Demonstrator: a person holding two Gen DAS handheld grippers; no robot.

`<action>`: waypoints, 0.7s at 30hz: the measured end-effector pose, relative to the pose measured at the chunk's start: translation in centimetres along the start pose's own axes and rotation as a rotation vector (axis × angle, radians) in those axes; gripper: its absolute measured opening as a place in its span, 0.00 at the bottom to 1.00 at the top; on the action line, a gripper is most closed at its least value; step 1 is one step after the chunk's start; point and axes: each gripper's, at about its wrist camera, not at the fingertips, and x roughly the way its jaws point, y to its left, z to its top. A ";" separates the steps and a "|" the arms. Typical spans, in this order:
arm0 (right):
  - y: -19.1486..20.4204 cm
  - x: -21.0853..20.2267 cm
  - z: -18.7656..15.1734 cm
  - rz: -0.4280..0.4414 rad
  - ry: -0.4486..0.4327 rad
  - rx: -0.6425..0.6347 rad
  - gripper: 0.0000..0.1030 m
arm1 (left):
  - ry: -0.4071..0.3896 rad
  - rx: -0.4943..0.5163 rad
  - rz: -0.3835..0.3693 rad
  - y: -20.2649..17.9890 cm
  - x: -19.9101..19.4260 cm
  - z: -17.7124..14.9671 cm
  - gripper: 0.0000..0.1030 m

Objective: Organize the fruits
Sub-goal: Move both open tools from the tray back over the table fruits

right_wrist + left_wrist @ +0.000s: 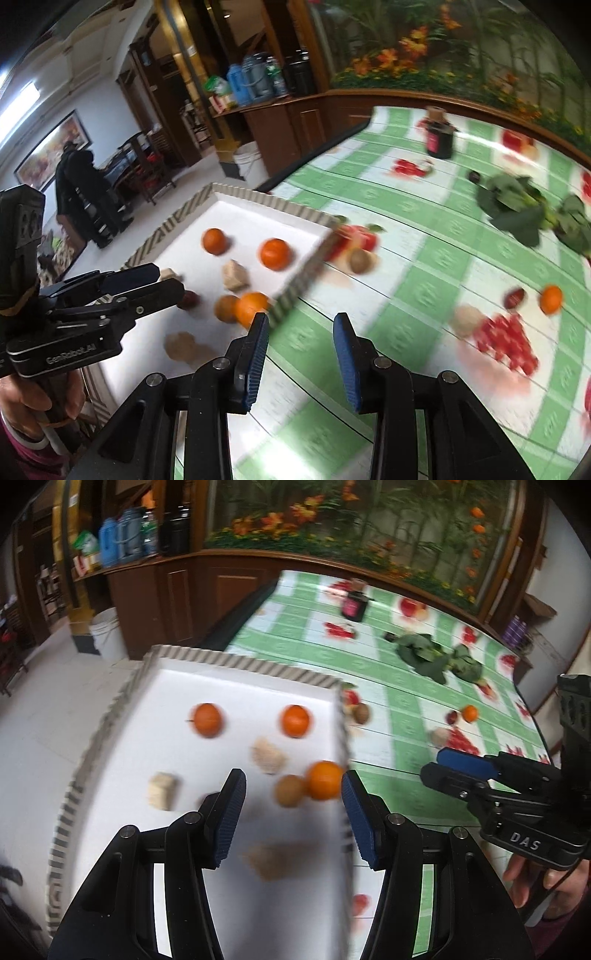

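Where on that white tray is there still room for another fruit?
The tray is bare along its far rim, beyond the two oranges, and down its left side past the pale chunk. It is crowded at the right rim, where an orange and a brown fruit touch.

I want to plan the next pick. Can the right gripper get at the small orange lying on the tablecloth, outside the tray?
Probably yes. The right gripper is open and empty, and the small orange lies on bare tablecloth. Only a dark red fruit sits close beside it.
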 end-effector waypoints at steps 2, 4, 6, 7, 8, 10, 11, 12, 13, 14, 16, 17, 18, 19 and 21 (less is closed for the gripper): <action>-1.2 -0.9 -0.8 -0.021 -0.002 0.019 0.34 | 0.007 0.018 -0.022 -1.5 0.2 -0.1 0.53; -2.3 -1.8 -1.7 -0.051 -0.006 0.035 0.34 | 0.014 0.036 -0.042 -2.8 0.4 -0.2 0.53; -3.4 -2.6 -2.4 -0.073 -0.007 0.051 0.34 | 0.021 0.057 -0.060 -4.2 0.7 -0.3 0.53; -4.2 -3.2 -2.9 -0.090 -0.012 0.065 0.34 | 0.023 0.061 -0.063 -4.6 0.8 -0.4 0.52; -4.8 -3.7 -3.4 -0.101 -0.016 0.075 0.34 | 0.030 0.067 -0.068 -5.2 1.1 -0.4 0.52; -6.4 -4.9 -4.5 -0.129 -0.025 0.108 0.34 | 0.041 0.071 -0.080 -5.9 1.5 -0.5 0.52; -7.1 -5.4 -5.0 -0.138 -0.027 0.122 0.34 | 0.045 0.072 -0.086 -6.2 1.7 -0.6 0.52; -7.8 -5.9 -5.4 -0.151 -0.030 0.138 0.34 | 0.049 0.074 -0.092 -6.6 1.9 -0.6 0.52; -8.6 -6.4 -6.0 -0.165 -0.031 0.156 0.34 | 0.053 0.077 -0.098 -7.0 2.2 -0.6 0.52; -9.4 -6.9 -6.5 -0.179 -0.031 0.168 0.34 | 0.058 0.081 -0.104 -7.4 2.4 -0.7 0.52; -11.2 -7.7 -7.7 -0.215 -0.027 0.197 0.34 | 0.073 0.087 -0.116 -8.2 3.0 -0.7 0.52; -11.9 -8.0 -8.1 -0.227 -0.025 0.212 0.34 | 0.079 0.091 -0.119 -8.5 3.2 -0.6 0.52; -12.6 -8.2 -8.4 -0.234 -0.024 0.224 0.34 | 0.083 0.097 -0.121 -8.9 3.4 -0.6 0.52; -13.4 -8.4 -8.8 -0.244 -0.023 0.240 0.34 | 0.085 0.105 -0.121 -9.3 3.7 -0.5 0.52; -14.6 -8.6 -9.4 -0.256 -0.024 0.265 0.34 | 0.089 0.114 -0.126 -9.8 4.2 -0.4 0.52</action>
